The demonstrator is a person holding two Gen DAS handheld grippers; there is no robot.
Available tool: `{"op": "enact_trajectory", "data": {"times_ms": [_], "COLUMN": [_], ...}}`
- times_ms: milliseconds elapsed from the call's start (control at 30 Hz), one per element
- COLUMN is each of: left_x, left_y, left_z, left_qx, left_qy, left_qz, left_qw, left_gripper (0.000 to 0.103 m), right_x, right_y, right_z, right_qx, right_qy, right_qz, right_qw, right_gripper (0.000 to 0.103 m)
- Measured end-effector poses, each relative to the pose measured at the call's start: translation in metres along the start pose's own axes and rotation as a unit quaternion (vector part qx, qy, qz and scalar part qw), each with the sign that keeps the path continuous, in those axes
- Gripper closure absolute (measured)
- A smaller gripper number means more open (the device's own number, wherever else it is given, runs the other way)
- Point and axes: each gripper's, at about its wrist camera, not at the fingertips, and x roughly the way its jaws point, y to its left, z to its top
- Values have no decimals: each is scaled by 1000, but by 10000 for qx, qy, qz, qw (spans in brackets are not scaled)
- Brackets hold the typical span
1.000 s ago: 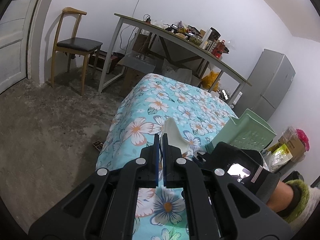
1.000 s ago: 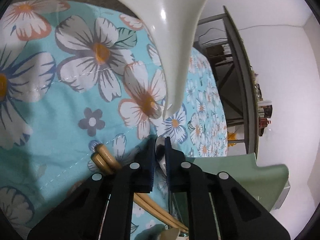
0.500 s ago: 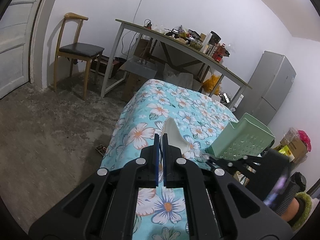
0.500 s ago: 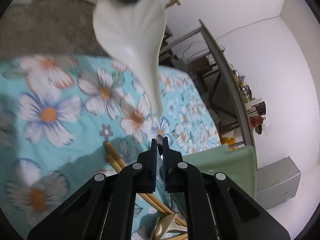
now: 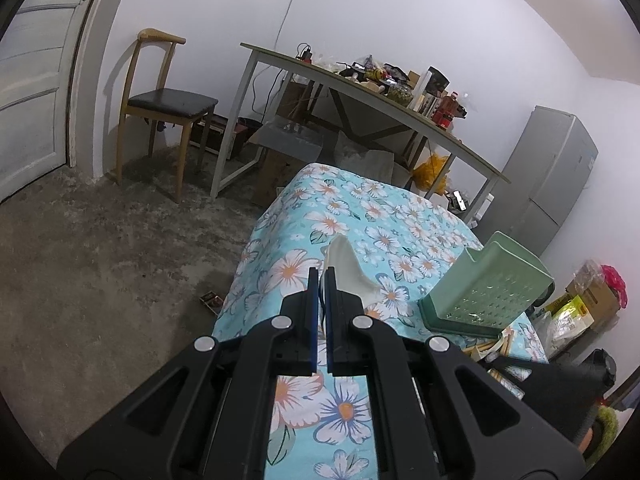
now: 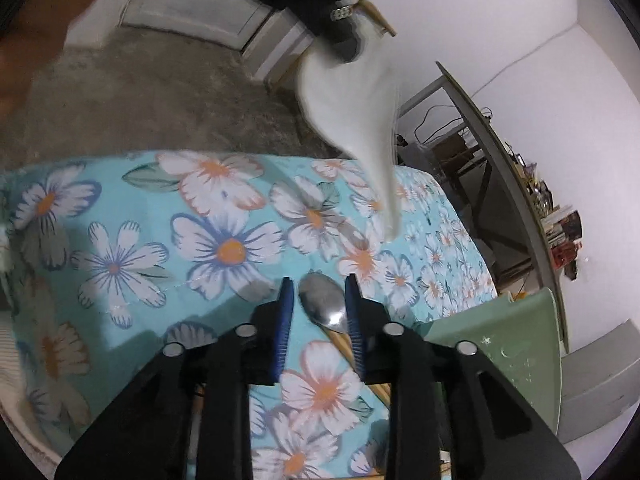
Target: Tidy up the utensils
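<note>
Metal spoon: bowl seen between the blue pads of the right gripper, over the floral cloth. Its neck lies close against the right-hand pad; a clear gap separates the bowl from the other pad. Jaws have just been opening w/ the spoon between them; whether the right-hand pad still touches it cannot be told.

White ceramic spoon: pinched in the left gripper, whose fingers are pressed together on it. In the right-wrist view it hangs above the cloth, handle tip pointing down toward the metal spoon but apart from it. In the left-wrist view its bowl sticks out past the closed fingertips.

Wooden chopsticks: lying on the cloth just under and behind the metal spoon; more stick ends show beside the rack in the left-wrist view.

Green utensil rack: perforated plastic, standing on the cloth near its right edge, well to the right of the left gripper. Interior not visible from either view, so contents cannot be told.

Surroundings: long desk crowded w/ bottles and boxes; wooden chair by the door; grey fridge; concrete floor.
</note>
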Motion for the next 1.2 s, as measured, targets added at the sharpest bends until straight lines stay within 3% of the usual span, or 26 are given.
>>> {"op": "enact_trajectory", "data": {"times_ms": [167, 267, 433, 567, 633, 767, 833, 1033, 1067, 1133, 1200], "left_x": [1, 3, 11, 13, 14, 15, 15, 15, 15, 14, 12], "left_y": [2, 3, 9, 11, 11, 12, 13, 13, 13, 13, 13], "left_z": [-1, -1, -5, -5, -5, -5, -4, -4, -4, -4, -5], "left_qx": [-13, -51, -125, -127, -140, -157, -167, -175, -172, -171, -176], "left_qy": [11, 43, 136, 160, 165, 172, 167, 150, 149, 134, 96], "left_qz": [-10, -10, -10, -1, -3, -3, -8, -22, -25, -28, -36], "left_qw": [10000, 10000, 9998, 9998, 9998, 9997, 9997, 9997, 9997, 9998, 9998], "left_gripper": [101, 101, 101, 101, 101, 101, 101, 101, 101, 101, 101], "right_x": [6, 13, 28, 49, 61, 73, 77, 66, 64, 62, 63], "right_y": [-23, -24, -35, -52, -60, -71, -72, -72, -75, -83, -94], "right_z": [-11, -20, -20, -16, -16, -13, -12, -9, -8, -8, -6], "right_qx": [147, 88, 257, 547, 728, 898, 871, 975, 1062, 1233, 1482], "right_qy": [171, 326, 338, 407, 488, 589, 596, 460, 408, 388, 306], "right_qz": [-65, 237, 822, 1353, 1803, 2254, 2375, 2336, 2351, 2442, 2496], "right_qw": [9997, 9991, 9957, 9885, 9797, 9683, 9657, 9663, 9653, 9611, 9564], "right_gripper": [75, 64, 57, 54, 53, 54, 63, 65, 69, 88, 92]}}
